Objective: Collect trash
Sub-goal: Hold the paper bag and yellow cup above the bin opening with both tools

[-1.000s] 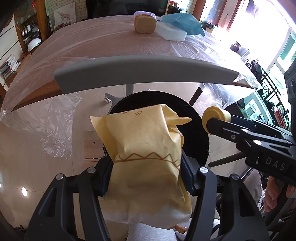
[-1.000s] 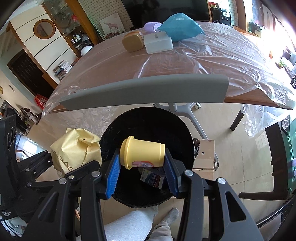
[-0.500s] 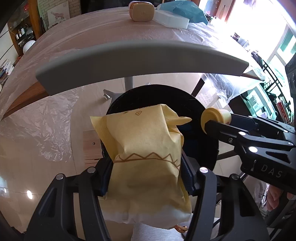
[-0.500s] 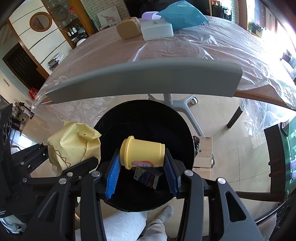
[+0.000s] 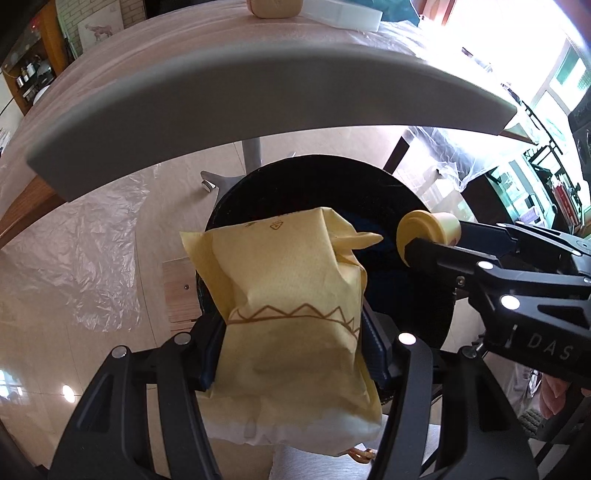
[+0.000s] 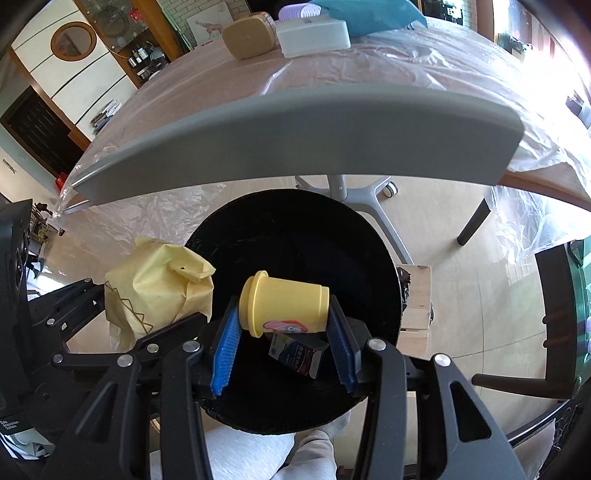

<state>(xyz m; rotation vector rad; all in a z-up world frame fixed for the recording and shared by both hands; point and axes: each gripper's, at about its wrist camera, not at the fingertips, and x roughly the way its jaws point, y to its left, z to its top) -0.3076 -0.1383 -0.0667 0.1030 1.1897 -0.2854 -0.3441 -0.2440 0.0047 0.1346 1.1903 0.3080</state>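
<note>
My left gripper [image 5: 291, 332] is shut on a crumpled yellow paper bag [image 5: 288, 295], held over the left rim of a round black trash bin [image 5: 332, 177]. The bag also shows in the right wrist view [image 6: 155, 288]. My right gripper [image 6: 284, 332] is shut on a yellow plastic cup [image 6: 284, 306] lying sideways, held above the open bin [image 6: 295, 229]. The cup also shows in the left wrist view [image 5: 428, 230]. A small dark carton [image 6: 299, 352] lies inside the bin below the cup.
A grey chair backrest [image 6: 295, 136] arcs just beyond the bin. Behind it is a plastic-covered table [image 6: 369, 66] with a tan box [image 6: 247, 35], a white box [image 6: 314, 33] and a blue bag [image 6: 365, 13]. A wooden block [image 6: 417, 299] sits right of the bin.
Both grippers have moved forward and down toward the bin, so the bin and the chair backrest appear larger. Both holds are unchanged.
</note>
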